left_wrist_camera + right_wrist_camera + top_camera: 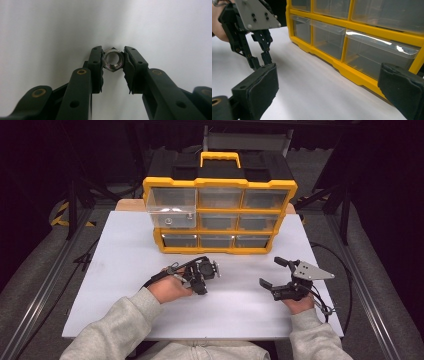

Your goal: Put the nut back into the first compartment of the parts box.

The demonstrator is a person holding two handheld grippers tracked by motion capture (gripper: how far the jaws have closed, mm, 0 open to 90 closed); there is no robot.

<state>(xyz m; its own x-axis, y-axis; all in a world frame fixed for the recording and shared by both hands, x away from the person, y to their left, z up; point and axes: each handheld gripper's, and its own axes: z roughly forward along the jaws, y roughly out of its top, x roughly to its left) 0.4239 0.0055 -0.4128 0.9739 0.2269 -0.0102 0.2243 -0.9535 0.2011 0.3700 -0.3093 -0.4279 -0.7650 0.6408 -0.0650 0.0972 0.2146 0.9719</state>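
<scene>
So the thing in play here is a small hex nut (113, 60), shiny silver metal, six flat sides, with the threaded hole facing straight at the left gripper view's camera. You can see a bit of reflection on the inner ring, and it looks clean.

The left gripper (113, 58) has it pinched right at the tips: one of the fingers (96, 62) presses on the nut's left flat and the other on its right flat, so the nut sits squarely between them, touching both. It's held near the very ends of the fingers, not deep in. Behind it is just the plain white tabletop (50, 30); I can't tell from that view whether the nut is resting on the surface or just above it.

In the high view the left gripper (202, 276) is low over the tabletop (125, 270), pointed down, just in front of the yellow organizer box (220, 215). The nut itself is too small to make out from up there.

The right gripper (272, 272) is off to the right side, well apart from the left one, with its fingers spread wide and nothing between them. Its own view looks along the bottom row of clear drawers (377, 55), and the other gripper shows at the upper left there.

One top-left drawer (172, 209) of the box is pulled out a bit.
</scene>
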